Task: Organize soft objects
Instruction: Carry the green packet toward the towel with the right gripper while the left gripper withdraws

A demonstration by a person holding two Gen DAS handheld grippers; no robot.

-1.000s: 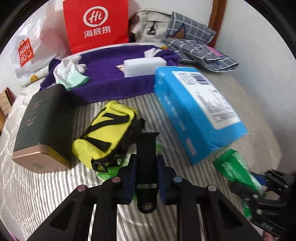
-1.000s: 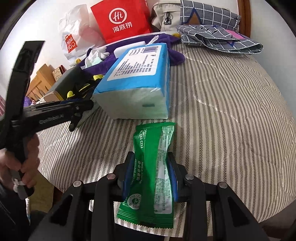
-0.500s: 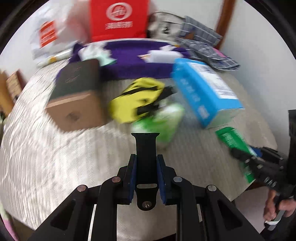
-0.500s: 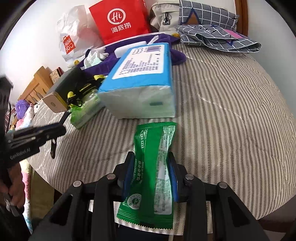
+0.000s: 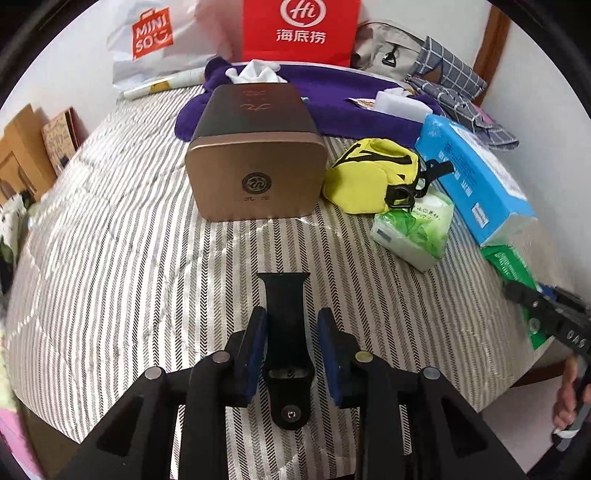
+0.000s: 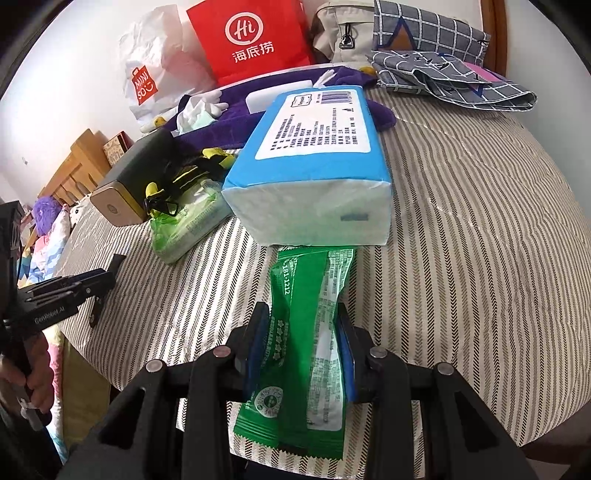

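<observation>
My right gripper is shut on a green wipes packet, whose far end touches the big blue tissue pack. My left gripper is nearly closed and holds nothing, above bare striped cover in front of the bronze box. A yellow pouch and a pale green tissue pack lie right of the box. In the left wrist view the blue tissue pack and the green packet show at the right edge, with the right gripper.
A purple towel with a white sponge lies behind. A red bag, a Miniso bag and checked cloth line the back. The bed edge runs close under both grippers. The left gripper shows at the right view's left.
My left gripper pulled back and swung left, away from the yellow pouch, now facing the bronze box. My right gripper pushed the green packet forward until it meets the blue pack.
</observation>
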